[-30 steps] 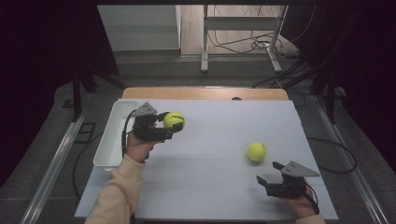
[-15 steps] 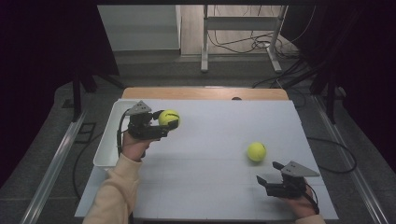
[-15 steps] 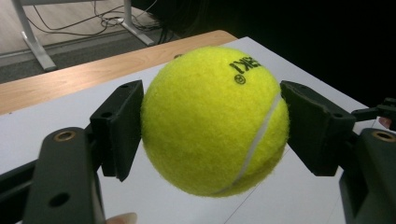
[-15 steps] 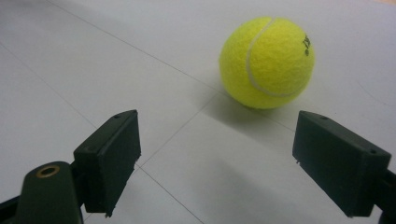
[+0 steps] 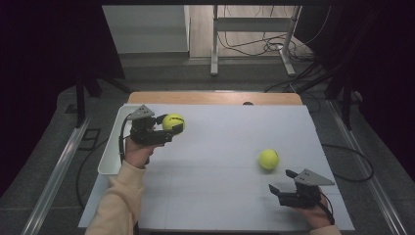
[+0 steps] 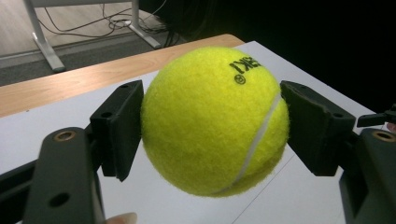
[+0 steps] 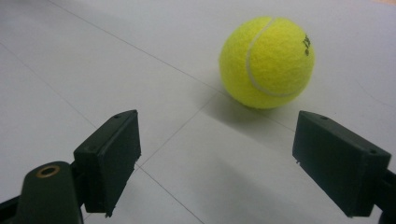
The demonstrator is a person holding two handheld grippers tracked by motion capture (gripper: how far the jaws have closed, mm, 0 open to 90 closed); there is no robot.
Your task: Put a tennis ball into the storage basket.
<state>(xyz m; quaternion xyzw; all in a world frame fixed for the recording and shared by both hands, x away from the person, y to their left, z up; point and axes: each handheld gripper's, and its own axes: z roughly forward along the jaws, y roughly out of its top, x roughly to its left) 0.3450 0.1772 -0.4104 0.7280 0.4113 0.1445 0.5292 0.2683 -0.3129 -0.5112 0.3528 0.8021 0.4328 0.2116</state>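
Two yellow tennis balls, one (image 6: 214, 120) your left claw (image 5: 172, 128) is clamping above the desk (image 5: 215, 147) beside the one white tray (image 5: 111, 147), the other ball (image 7: 266, 62) lying on the desk just ahead of your right claw (image 7: 231, 163), which you are holding spread wide.

The white tray (image 5: 111, 147) is partly hidden behind the left gripper (image 5: 169, 131). The held ball's (image 6: 215, 121) print (small, upside down) stays unreadable.
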